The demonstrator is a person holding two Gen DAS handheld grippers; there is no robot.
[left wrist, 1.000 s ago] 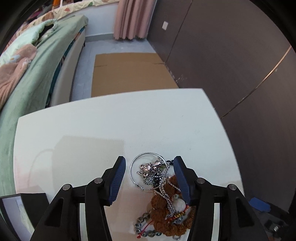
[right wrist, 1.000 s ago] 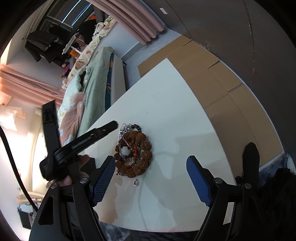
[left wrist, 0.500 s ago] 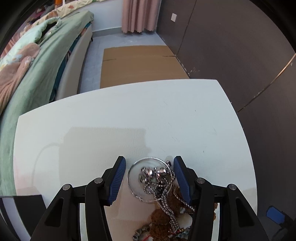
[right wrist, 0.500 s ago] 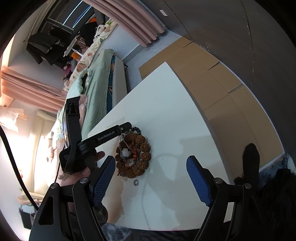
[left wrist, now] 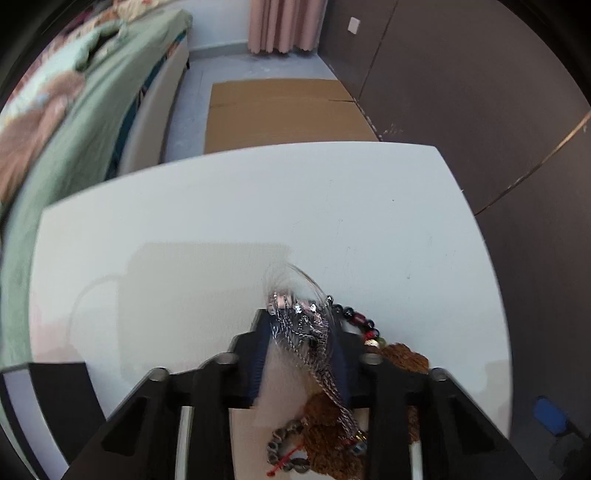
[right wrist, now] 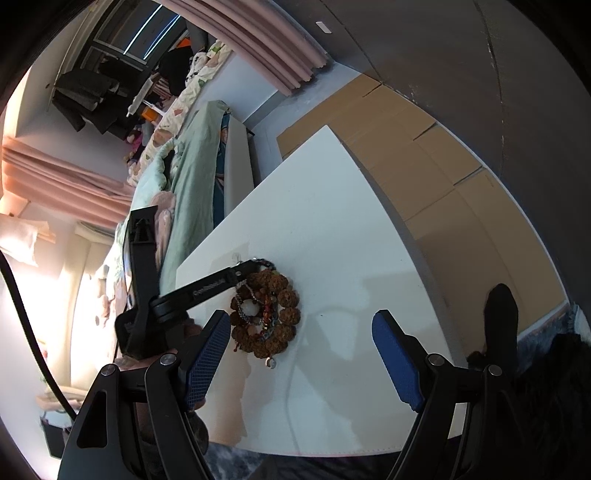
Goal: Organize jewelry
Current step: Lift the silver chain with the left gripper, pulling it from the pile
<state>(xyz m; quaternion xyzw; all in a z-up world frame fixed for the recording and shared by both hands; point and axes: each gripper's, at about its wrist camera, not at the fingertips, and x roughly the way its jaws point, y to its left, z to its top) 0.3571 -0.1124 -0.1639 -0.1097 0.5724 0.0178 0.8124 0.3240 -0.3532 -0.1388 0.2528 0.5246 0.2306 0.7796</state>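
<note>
Left gripper [left wrist: 299, 328]: jaws pressed in on a tangle of silver chain [left wrist: 308, 332] and a thin silver hoop [left wrist: 295, 275], both blurred, the hoop sticking out past the blue pads

Left gripper, seen from the right wrist camera [right wrist: 255, 264]: black finger reaching to the far edge of the jewelry heap, tip hidden among the beads

Right gripper [right wrist: 299, 354]: spread wide, blue pads [right wrist: 207, 354] well apart, nothing between them, held above the near part of the table

Brown seed-bead bracelet [right wrist: 275, 312]: a ring of large knobbly beads lying flat on the table, just beside the right gripper's left pad

Dark bead strand [left wrist: 356, 321]: black and red beads trailing from the pinched chain toward the brown beads at the right

Chain tail [left wrist: 332, 387]: runs from the left jaws back across the brown beads

Small ring [right wrist: 271, 363]: lies alone on the table, just beside the near edge of the bracelet

Table [right wrist: 332, 221]: white, glossy, the jewelry gathered near its left side in the right wrist view

Surroundings: bed with green cover [left wrist: 92, 110] to the left, flattened cardboard [left wrist: 280, 110] on the floor beyond the table, pink curtain [left wrist: 282, 24], dark wall panels [left wrist: 461, 92]
</note>
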